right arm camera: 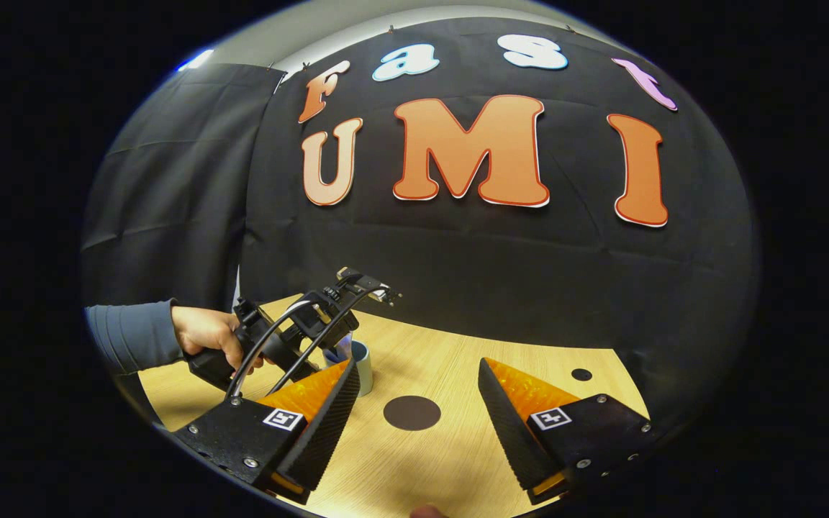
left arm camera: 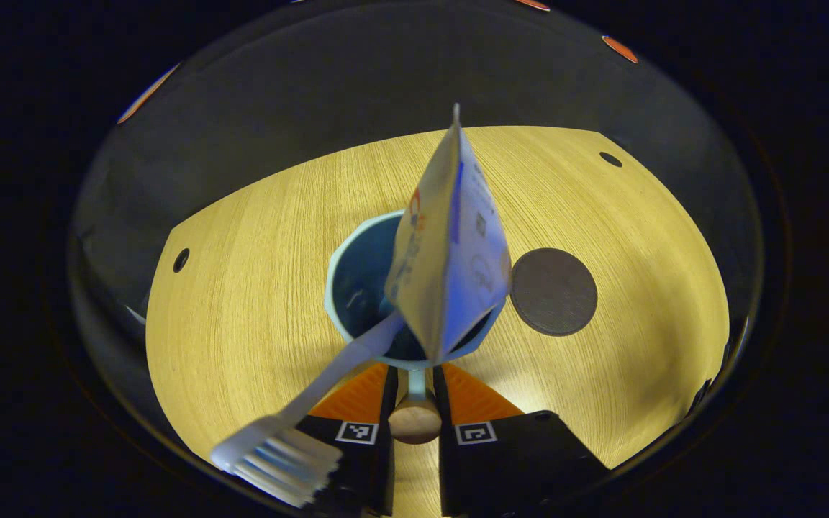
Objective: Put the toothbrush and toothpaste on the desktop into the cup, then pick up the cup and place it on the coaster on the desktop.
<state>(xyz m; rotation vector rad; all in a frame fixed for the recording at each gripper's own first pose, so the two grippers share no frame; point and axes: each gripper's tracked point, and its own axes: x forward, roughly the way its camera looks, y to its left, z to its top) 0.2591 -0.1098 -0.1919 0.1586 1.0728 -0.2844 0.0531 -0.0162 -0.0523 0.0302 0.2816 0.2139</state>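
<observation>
left gripper (left arm camera: pixel 414 388) has both fingers pinched on the wooden-tipped handle (left arm camera: pixel 415 421) of the pale blue cup (left arm camera: pixel 357 288). right gripper (right arm camera: pixel 414 403) hangs wide apart, holding nothing, over the desktop (right arm camera: pixel 458 460). in the left gripper view the white toothbrush (left arm camera: pixel 328 385) leans out of the cup toward 7 o'clock, bristles up, and the toothpaste (left arm camera: pixel 450 259) stands in it, crimped end toward 12. the round dark coaster (left arm camera: pixel 553 291) lies at 3 o'clock, near the cup. light wood-grain top; black cloth wall (right arm camera: pixel 170 187) behind.
</observation>
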